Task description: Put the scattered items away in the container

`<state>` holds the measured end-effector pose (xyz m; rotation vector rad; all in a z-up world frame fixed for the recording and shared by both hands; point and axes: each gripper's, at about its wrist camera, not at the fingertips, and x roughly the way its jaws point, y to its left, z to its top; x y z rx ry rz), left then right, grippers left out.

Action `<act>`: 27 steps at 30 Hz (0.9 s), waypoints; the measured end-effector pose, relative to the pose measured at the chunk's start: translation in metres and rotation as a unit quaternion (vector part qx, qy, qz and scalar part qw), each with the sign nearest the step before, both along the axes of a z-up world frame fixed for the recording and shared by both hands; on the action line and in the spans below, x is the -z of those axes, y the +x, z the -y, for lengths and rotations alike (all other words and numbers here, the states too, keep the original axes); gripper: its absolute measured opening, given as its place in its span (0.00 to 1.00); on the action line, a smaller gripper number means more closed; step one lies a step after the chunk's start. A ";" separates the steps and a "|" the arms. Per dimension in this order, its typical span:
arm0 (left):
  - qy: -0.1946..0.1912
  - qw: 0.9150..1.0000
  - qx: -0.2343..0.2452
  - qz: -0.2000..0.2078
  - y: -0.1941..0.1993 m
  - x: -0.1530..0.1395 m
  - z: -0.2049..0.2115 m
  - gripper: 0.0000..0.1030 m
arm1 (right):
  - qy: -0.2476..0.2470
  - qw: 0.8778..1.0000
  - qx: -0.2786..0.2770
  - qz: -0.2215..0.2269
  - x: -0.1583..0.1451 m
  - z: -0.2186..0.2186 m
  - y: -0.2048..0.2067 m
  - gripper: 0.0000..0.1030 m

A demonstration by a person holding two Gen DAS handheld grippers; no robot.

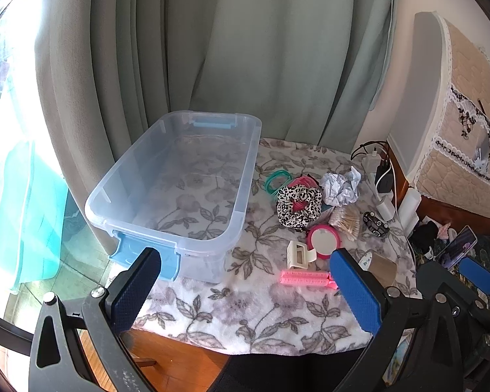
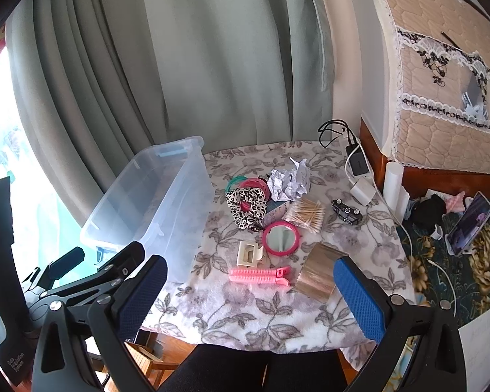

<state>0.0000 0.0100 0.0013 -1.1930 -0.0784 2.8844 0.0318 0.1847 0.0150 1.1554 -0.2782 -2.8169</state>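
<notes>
My left hand-held gripper [image 1: 245, 290] hangs above the near edge of the desk [image 1: 261, 320], fingers spread wide with nothing between them. My right hand-held gripper [image 2: 250, 297] is likewise wide open and empty, just beside the left one. Closest to both lies a pink hair clip [image 2: 261, 276], with a cream claw clip [image 2: 249, 253] just behind it and a tan packet [image 2: 320, 272] to its right. Beyond sit a round pink mirror [image 2: 281, 237], a bag of cotton swabs [image 2: 307, 214], a leopard-print scrunchie [image 2: 246, 205], teal and pink hair ties [image 1: 277, 179] and a crumpled paper ball [image 2: 289, 179]. A small black toy car [image 2: 346, 213] rests apart, to the right. The clear plastic container [image 1: 179, 189] stands empty on the left of the desk, lid off, against the grey-green curtain [image 1: 245, 49].
</notes>
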 end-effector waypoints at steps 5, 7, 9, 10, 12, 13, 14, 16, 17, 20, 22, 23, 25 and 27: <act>-0.006 1.000 0.001 -0.014 0.000 0.000 -0.006 1.00 | -0.007 1.000 0.003 0.001 0.003 -0.005 -0.001 1.00; -0.008 1.000 0.003 -0.021 0.000 -0.001 -0.008 1.00 | -0.010 1.000 0.003 0.000 0.004 -0.008 -0.002 1.00; -0.009 1.000 0.008 -0.025 -0.001 0.000 -0.011 1.00 | -0.016 1.000 0.003 -0.002 0.006 -0.012 -0.003 1.00; -0.009 1.000 0.012 -0.024 -0.001 0.001 -0.013 1.00 | -0.021 1.000 0.000 -0.001 0.008 -0.015 -0.003 1.00; -0.008 0.999 0.021 -0.023 -0.004 0.003 -0.017 1.00 | -0.042 0.999 -0.002 -0.003 0.012 -0.025 -0.003 1.00; -0.009 0.999 0.023 -0.022 -0.005 0.005 -0.019 1.00 | -0.053 0.999 0.001 -0.005 0.014 -0.031 -0.002 1.00; -0.010 0.999 0.026 -0.021 -0.006 0.007 -0.021 1.00 | -0.058 0.998 0.008 -0.011 0.016 -0.037 -0.002 1.00; -0.011 0.999 0.032 -0.017 -0.009 0.011 -0.025 1.00 | -0.063 0.997 0.026 -0.022 0.020 -0.052 -0.001 1.00; -0.010 0.999 0.037 -0.014 -0.011 0.014 -0.028 1.00 | -0.062 0.997 0.035 -0.022 0.023 -0.059 -0.001 1.00; -0.008 0.999 0.054 -0.002 -0.016 0.024 -0.038 1.00 | -0.069 0.996 0.053 -0.001 0.038 -0.081 -0.003 1.00; -0.008 0.998 0.064 0.010 -0.019 0.032 -0.046 1.00 | -0.086 0.994 0.056 0.029 0.052 -0.093 -0.007 1.00; -0.012 0.997 0.072 0.018 -0.022 0.037 -0.051 1.00 | -0.100 0.992 0.057 0.042 0.060 -0.098 -0.008 1.00; -0.022 0.995 0.088 0.035 -0.026 0.048 -0.061 1.00 | -0.120 0.989 0.058 0.062 0.074 -0.104 -0.012 1.00; -0.034 0.992 0.109 0.055 -0.029 0.060 -0.072 1.00 | -0.121 0.989 0.055 0.072 0.083 -0.105 -0.016 1.00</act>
